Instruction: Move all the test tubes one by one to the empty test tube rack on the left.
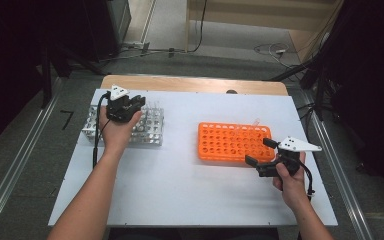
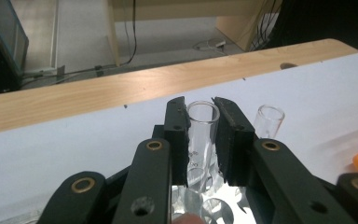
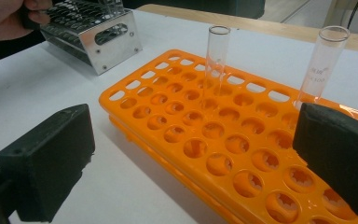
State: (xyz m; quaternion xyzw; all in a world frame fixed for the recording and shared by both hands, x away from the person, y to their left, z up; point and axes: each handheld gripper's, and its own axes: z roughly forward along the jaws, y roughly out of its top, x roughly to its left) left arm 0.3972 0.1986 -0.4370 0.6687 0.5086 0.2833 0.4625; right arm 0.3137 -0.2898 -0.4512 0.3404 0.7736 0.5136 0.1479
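Glass was what your left gripper clamped: 1 clear test tube stood upright between its pads, over the metal rack at the table's left. Your right gripper held its jaws wide apart with nothing between them, just beside the orange rack, where 2 tubes stood.

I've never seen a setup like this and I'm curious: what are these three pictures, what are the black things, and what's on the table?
A person holds a two-jaw tool in each hand. One picture looks down from above; the other two come from cameras riding on each tool. On the white table stand a metal rack and an orange rack holding two glass tubes, one nearer the middle and one at the edge. The left gripper is shut on a clear test tube above the metal rack. The right gripper waits open beside the orange rack, holding nothing.
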